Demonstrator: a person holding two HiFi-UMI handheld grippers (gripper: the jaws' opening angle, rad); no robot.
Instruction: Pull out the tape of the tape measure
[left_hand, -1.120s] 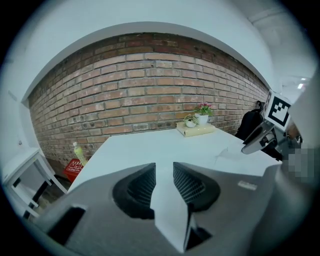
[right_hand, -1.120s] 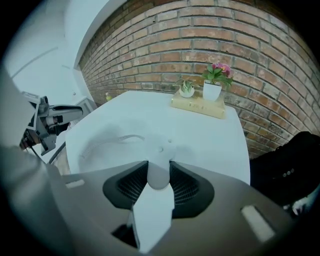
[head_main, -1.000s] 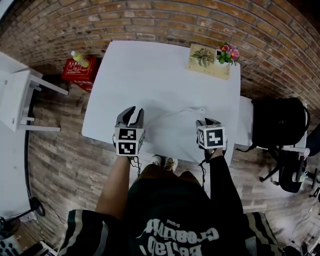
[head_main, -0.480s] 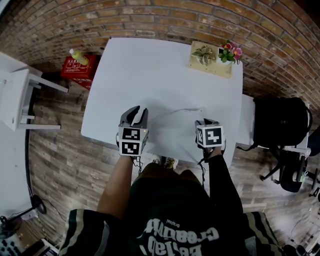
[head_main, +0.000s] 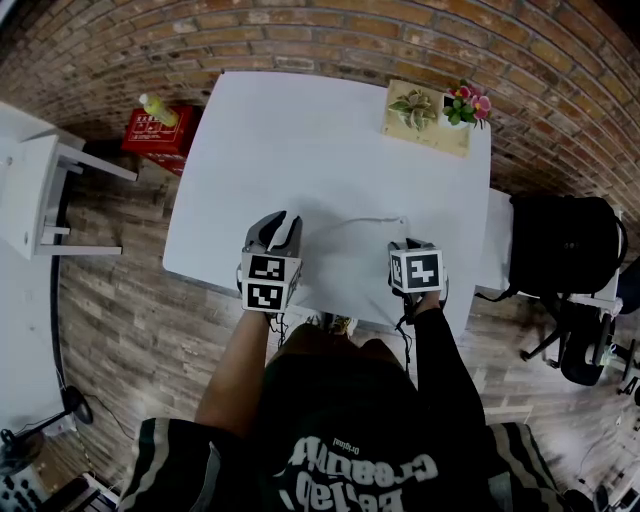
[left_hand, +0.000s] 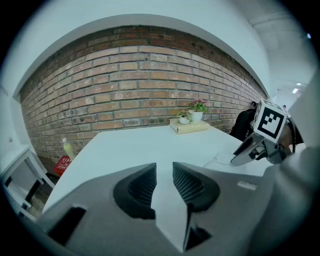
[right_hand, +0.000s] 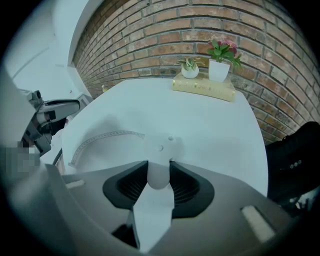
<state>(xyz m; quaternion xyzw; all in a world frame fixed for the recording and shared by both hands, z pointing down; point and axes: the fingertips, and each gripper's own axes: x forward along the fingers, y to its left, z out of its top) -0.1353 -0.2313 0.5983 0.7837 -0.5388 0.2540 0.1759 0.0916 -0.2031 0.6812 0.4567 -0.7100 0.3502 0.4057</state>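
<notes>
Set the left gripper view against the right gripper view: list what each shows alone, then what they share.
Left gripper view only: the left hand-held gripper, jaws apart with nothing between them, and a red crate on the floor. Right gripper view only: the right hand-held gripper, jaws shut on the white tape measure, its tape curving left over the white table. Both: that table, the brick wall, and the potted plants on a tan block.

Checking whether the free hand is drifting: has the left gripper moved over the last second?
Yes, slightly: the left gripper has edged right, away from the table's near-left corner.
</notes>
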